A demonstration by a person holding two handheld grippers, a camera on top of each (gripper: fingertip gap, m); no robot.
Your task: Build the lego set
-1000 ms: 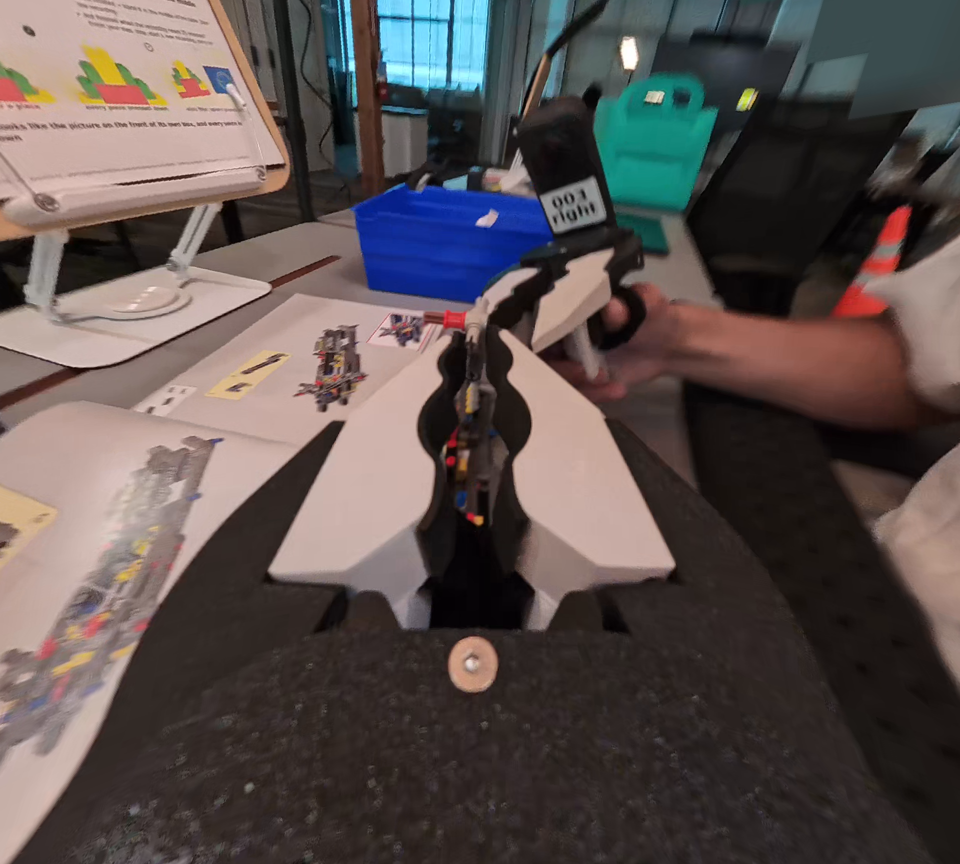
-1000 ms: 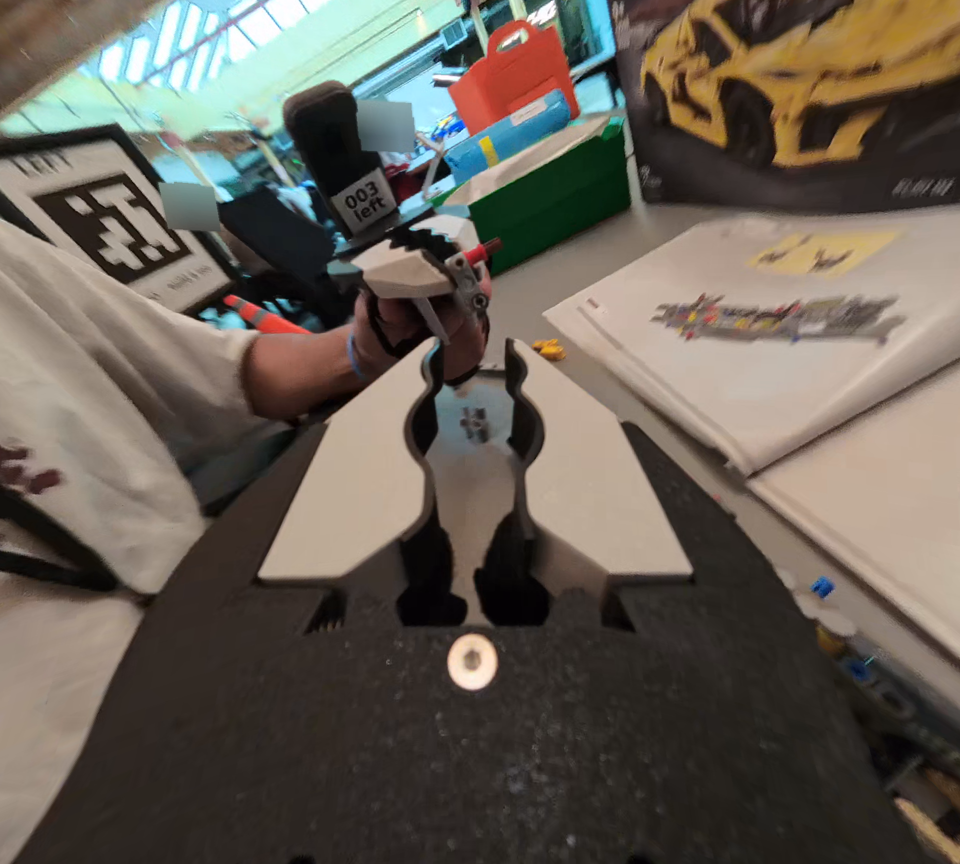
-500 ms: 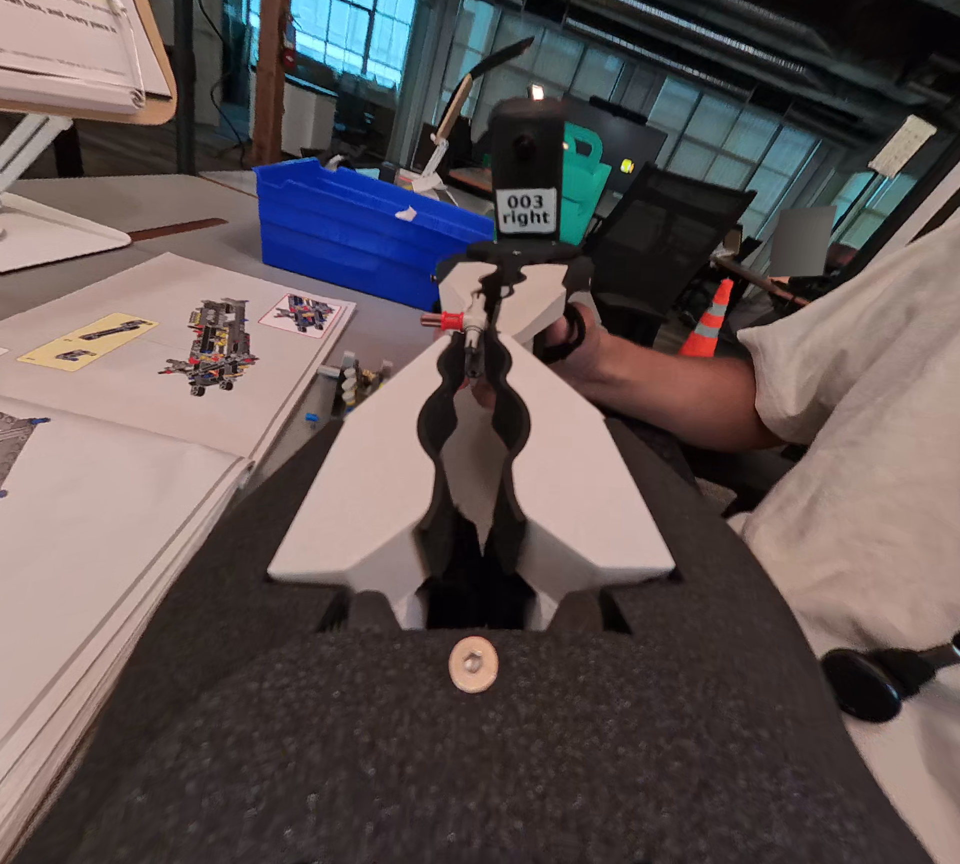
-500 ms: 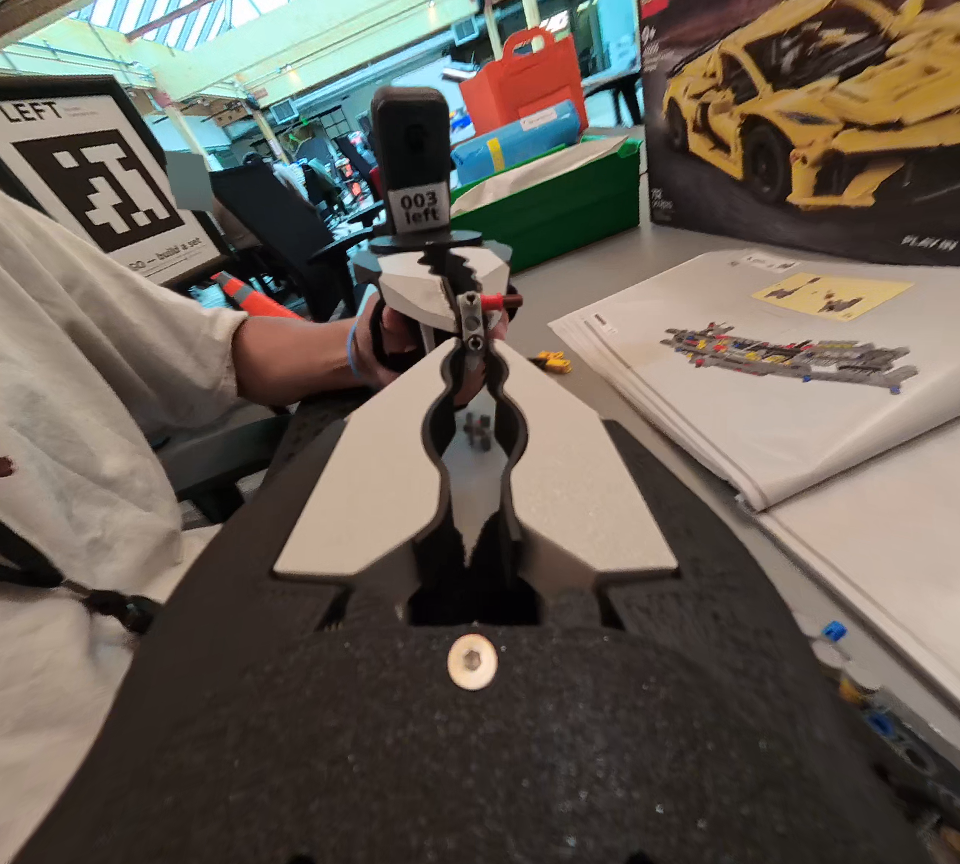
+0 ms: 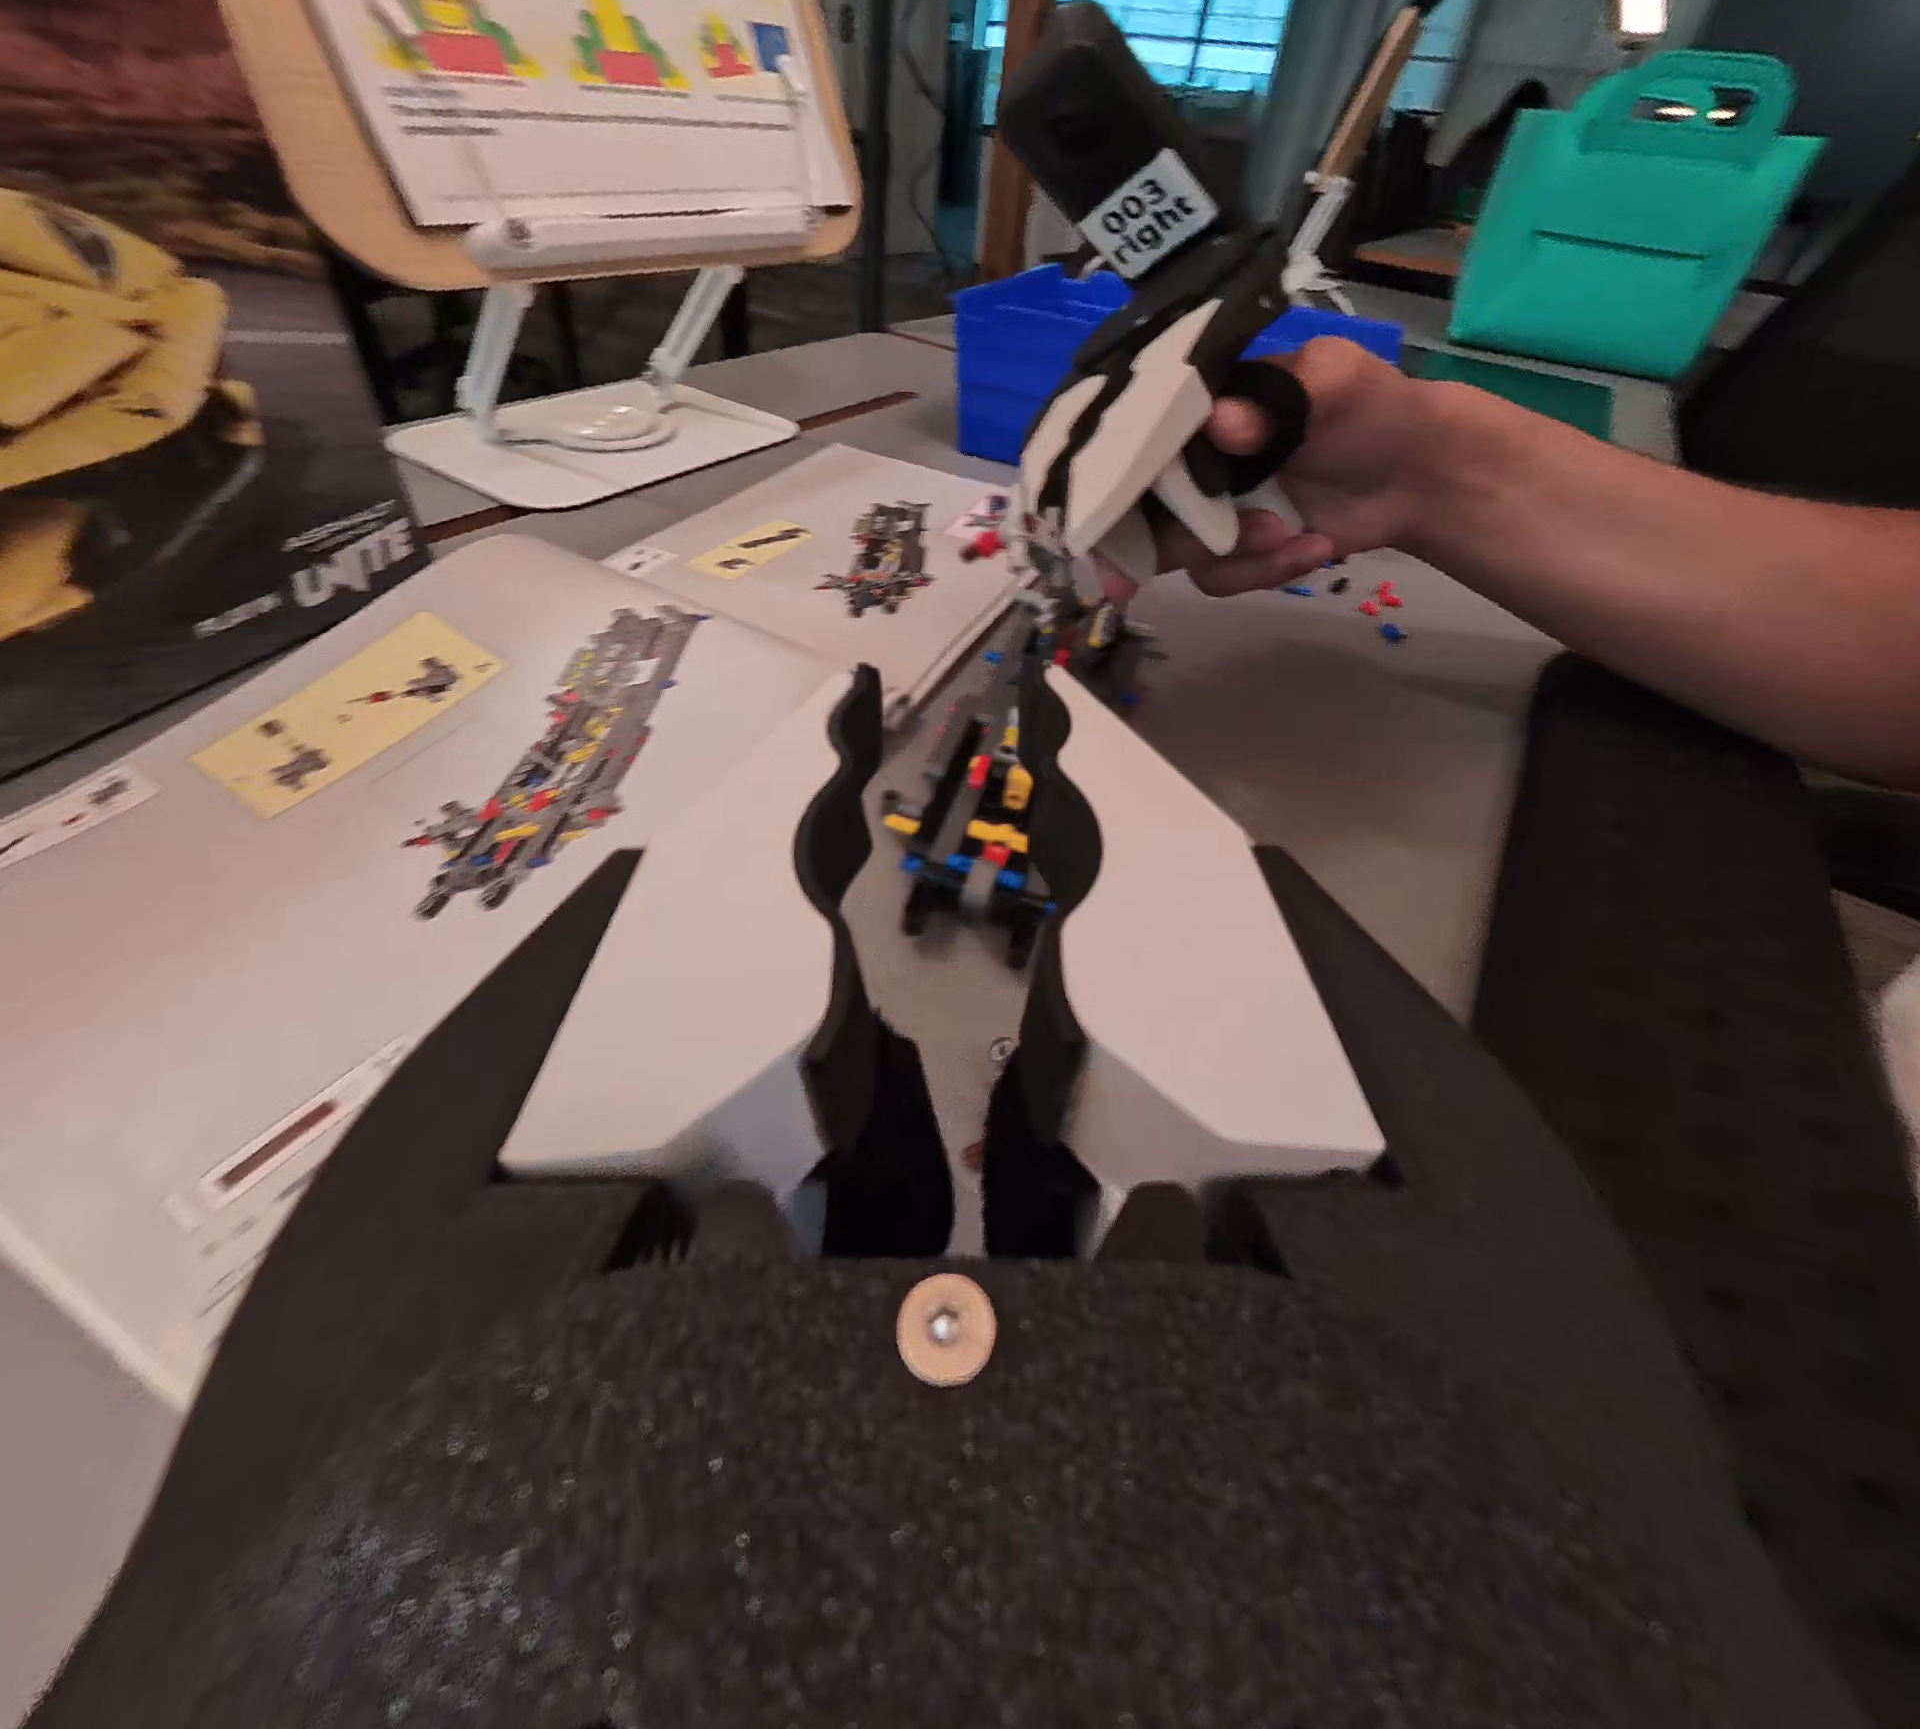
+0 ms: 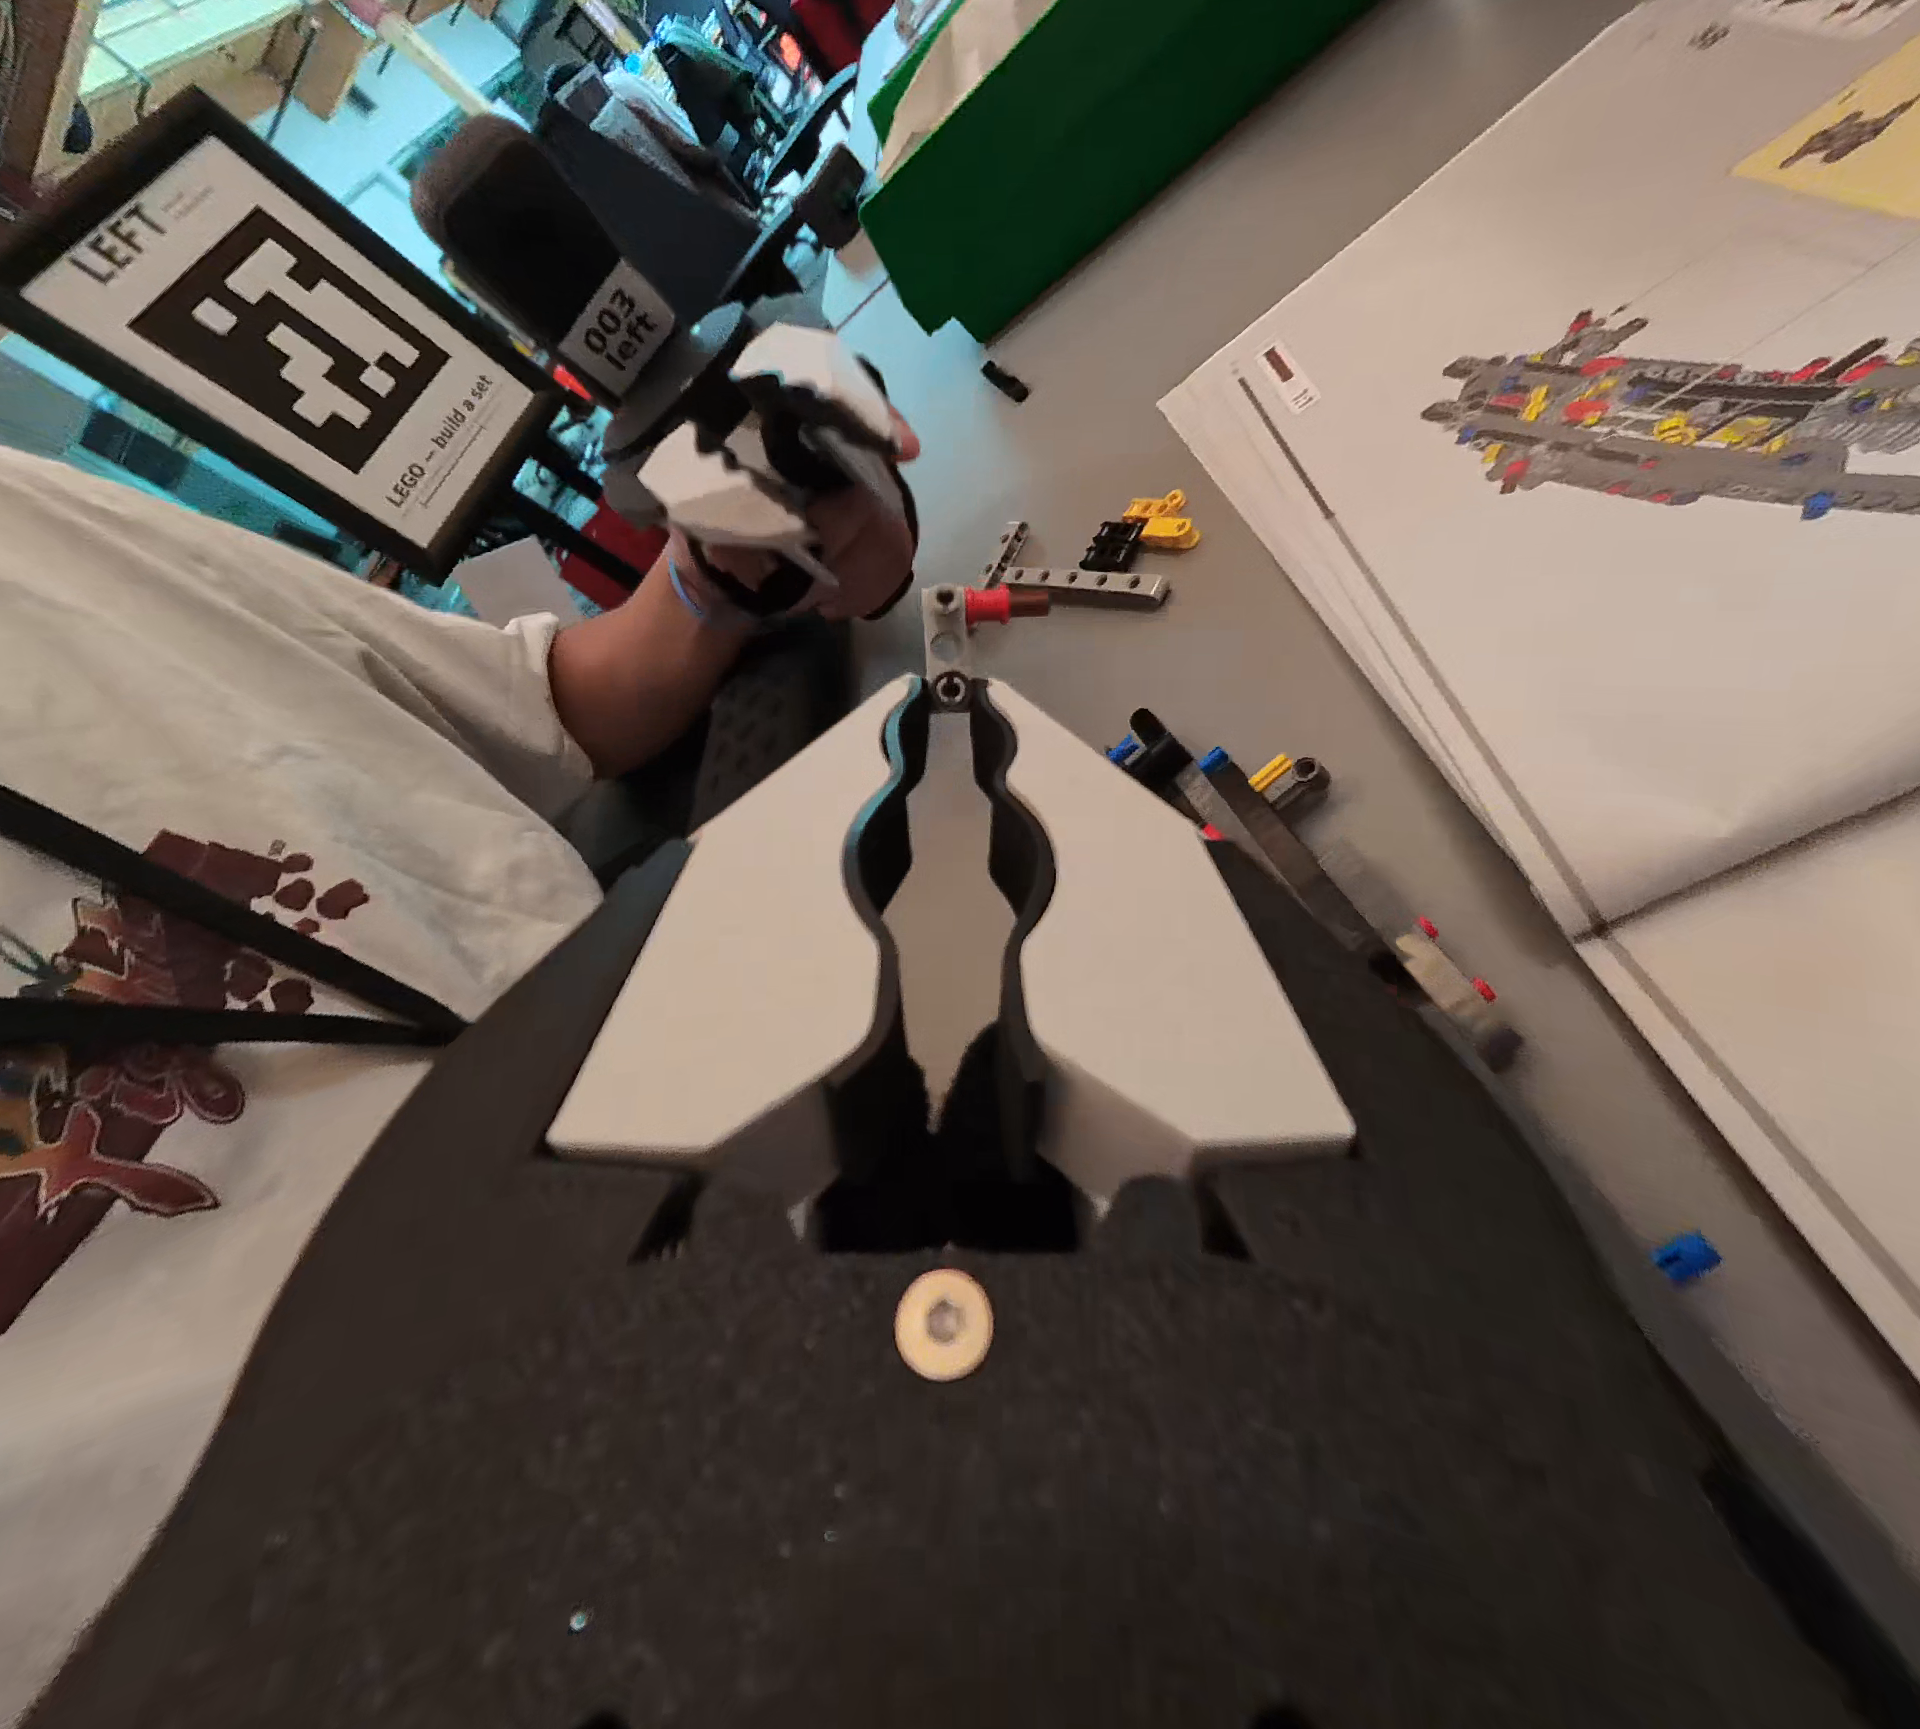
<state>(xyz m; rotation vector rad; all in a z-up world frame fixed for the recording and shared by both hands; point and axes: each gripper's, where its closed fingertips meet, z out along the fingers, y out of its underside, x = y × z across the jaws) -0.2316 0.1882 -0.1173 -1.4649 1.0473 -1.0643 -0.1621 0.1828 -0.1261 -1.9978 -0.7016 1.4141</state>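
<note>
Right gripper (image 6: pixel 948 692): centre of the right wrist view; jaws closed on a small grey lego piece (image 6: pixel 948 640) with a red pin sticking out sideways, held above the table.
Left gripper (image 5: pixel 951 723): centre of the left wrist view; jaws apart, a clear gap between them, nothing gripped.
Lego chassis (image 5: pixel 977 832): long black, yellow and blue assembly lying on the table, seen through the gap of the left gripper; its far end reaches the right gripper's tip, upper centre of that view.
Table (image 6: pixel 1039 245): grey; bare strip runs between the person's shirt at left and the booklet at right of the right wrist view.
Instruction booklet (image 6: pixel 1621 661): open, white, right half of the right wrist view; its edge lies just beside the chassis.
Loose pieces (image 6: pixel 1081 583): grey beam, black and yellow parts, centre of the right wrist view, just beyond the held piece.
Blue piece (image 6: pixel 1683 1256): alone, lower right, beside the booklet edge.
Green bin (image 6: pixel 1143 90): upper centre, at the table's far side.
Marker board (image 6: pixel 281 339): black-framed, printed pattern and writing, upper left.
Gripper tags: each gripper bears a small printed tag.
Blue bin (image 5: pixel 1013 370): upper centre of the left wrist view, behind the right gripper.
Document stand (image 5: pixel 582 422): upper left, holds a printed sheet.
Set box (image 5: pixel 156 432): left edge, yellow car picture.
</note>
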